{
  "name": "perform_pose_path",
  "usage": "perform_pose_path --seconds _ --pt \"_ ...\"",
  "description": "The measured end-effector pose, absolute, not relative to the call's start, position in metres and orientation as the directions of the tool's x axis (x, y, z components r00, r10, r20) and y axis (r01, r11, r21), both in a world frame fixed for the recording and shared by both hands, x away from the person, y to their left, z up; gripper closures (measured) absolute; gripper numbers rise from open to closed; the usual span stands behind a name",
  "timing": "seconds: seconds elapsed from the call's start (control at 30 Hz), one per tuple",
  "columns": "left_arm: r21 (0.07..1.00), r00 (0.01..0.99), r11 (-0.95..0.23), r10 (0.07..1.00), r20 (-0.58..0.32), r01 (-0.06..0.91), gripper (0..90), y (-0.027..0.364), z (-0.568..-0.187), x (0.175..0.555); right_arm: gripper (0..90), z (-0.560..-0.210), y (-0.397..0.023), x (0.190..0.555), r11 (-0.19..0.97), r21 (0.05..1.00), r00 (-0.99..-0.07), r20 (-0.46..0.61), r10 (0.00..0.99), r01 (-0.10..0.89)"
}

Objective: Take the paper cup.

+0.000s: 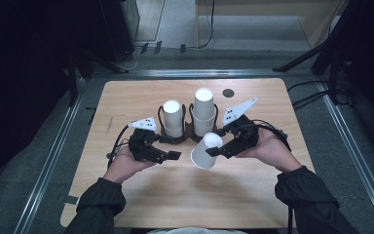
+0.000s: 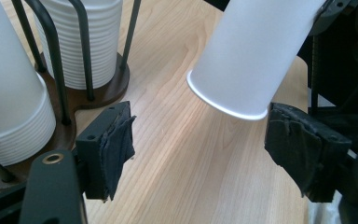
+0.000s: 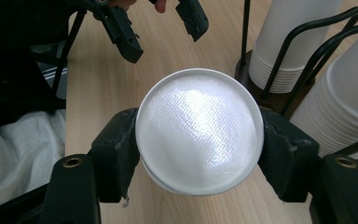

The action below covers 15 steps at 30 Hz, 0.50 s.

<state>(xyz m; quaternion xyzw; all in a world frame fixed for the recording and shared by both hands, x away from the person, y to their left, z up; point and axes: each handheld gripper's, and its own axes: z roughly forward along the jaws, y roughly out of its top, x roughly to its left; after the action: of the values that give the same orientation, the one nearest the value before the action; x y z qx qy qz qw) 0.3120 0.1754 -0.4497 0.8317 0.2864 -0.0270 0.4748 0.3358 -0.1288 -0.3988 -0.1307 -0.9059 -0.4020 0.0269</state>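
The right gripper [image 1: 220,150] clamps a white paper cup [image 1: 206,150] above the table [image 1: 175,195], its long axis tilted, base toward that gripper's camera. The left gripper [image 1: 175,155] stands with jaws apart, holding nothing, just beside it.

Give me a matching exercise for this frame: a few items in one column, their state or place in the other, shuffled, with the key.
1. left tongs
2. right tongs
3. loose paper cup
4. wooden table

A. clamped on the cup's closed end
B. carries a wire cup rack
C. open, nothing between the pads
D. tilted, held above the tabletop

Pairs: 1-C, 2-A, 3-D, 4-B
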Motion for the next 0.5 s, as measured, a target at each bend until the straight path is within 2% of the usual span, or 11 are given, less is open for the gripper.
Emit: perform_pose_path --seconds 0.23,0.5 --pt "0.778 0.832 -0.364 0.437 -0.343 0.512 22.4 0.171 -0.453 0.308 35.0 -0.413 -0.122 0.333 0.653 0.713 -0.966 0.164 0.199 0.256" --pt "0.777 0.857 -0.404 0.398 -0.326 0.483 19.6 0.163 -0.461 0.307 35.0 -0.421 -0.12 0.328 0.64 0.725 -0.967 0.168 0.193 0.254"
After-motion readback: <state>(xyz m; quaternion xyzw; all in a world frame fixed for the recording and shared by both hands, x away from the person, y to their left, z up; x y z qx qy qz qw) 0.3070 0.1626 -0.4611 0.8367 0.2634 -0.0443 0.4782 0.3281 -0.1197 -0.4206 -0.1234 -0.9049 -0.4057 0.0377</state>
